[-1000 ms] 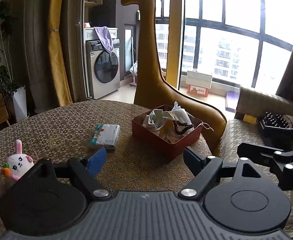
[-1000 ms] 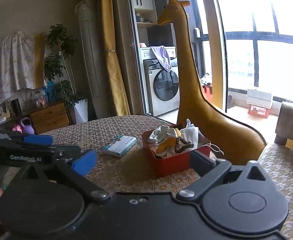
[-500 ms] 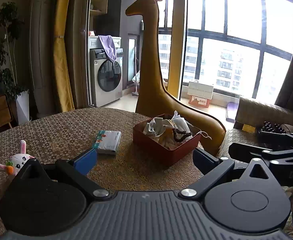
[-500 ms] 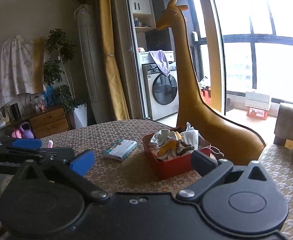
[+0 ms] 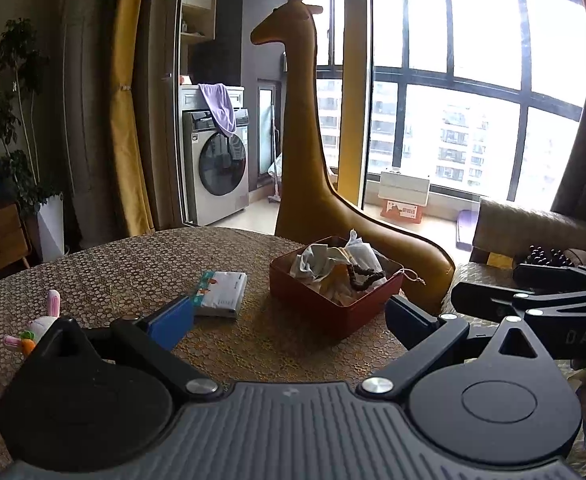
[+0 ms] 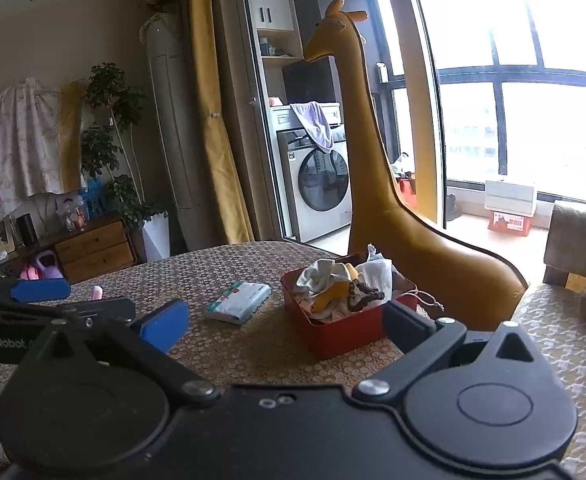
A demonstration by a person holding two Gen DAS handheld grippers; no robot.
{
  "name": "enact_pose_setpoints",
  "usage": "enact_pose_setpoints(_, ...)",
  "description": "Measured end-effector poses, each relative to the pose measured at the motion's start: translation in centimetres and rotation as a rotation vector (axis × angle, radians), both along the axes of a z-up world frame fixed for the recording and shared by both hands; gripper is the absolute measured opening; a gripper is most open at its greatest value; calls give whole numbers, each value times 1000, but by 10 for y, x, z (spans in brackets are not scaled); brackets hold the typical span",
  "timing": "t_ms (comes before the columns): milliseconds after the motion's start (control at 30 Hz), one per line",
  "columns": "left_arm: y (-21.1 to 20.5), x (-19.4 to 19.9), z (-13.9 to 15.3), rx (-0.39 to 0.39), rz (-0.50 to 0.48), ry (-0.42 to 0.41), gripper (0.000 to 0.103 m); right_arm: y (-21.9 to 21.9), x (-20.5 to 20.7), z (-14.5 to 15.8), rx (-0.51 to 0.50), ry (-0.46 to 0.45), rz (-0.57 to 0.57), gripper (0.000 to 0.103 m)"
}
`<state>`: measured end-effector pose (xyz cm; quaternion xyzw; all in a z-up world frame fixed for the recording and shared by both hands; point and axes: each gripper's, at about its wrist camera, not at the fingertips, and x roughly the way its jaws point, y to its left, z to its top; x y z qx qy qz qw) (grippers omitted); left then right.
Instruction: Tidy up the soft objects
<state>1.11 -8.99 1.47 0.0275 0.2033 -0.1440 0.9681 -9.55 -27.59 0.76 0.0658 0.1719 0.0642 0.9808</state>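
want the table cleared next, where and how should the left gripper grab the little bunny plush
Grip the bunny plush across its round white body, not the thin pink ears, which would probably slip or flop. It sits upright on the table, left of the left gripper, whose jaws have just been opening and stand wide with nothing between them. Its lower half is hidden, so come from above and swing left.

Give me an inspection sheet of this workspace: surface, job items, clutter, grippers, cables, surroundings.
Surface: round table under a patterned cloth.
Job's things: red box heaped with cloths and a bead string; bunny toy at the left edge; tissue pack lying flat left of the box.
Clutter: nothing seen.
Grippers: left gripper open, jaws have just widened, nothing between them; right gripper open, nothing between them.
Cables: nothing seen.
Surroundings: giraffe figure behind the table, washing machine, windows, plant.
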Motion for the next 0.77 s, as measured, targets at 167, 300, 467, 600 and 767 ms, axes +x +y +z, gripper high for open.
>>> enact_pose_setpoints(167, 3, -1, 1, -17, -3, 1, 103, 0, 0, 0, 1, 3, -2, 103)
enact_pose_setpoints(300, 3, -1, 0, -13, -4, -2, 103, 0, -1, -1, 2, 5, -3, 103)
enact_pose_setpoints(467, 4, -1, -1, -19, -6, 8, 103, 0, 0, -2, 6, 12, -7, 103)
enact_pose_setpoints(600, 5, 1, -2, -21, -3, 14, 103, 1, 1, -3, 5, 18, -5, 103)
enact_pose_setpoints(767, 3, 2, -2, -17, -3, 20, 103, 2, 1, -5, 9, 27, -7, 103)
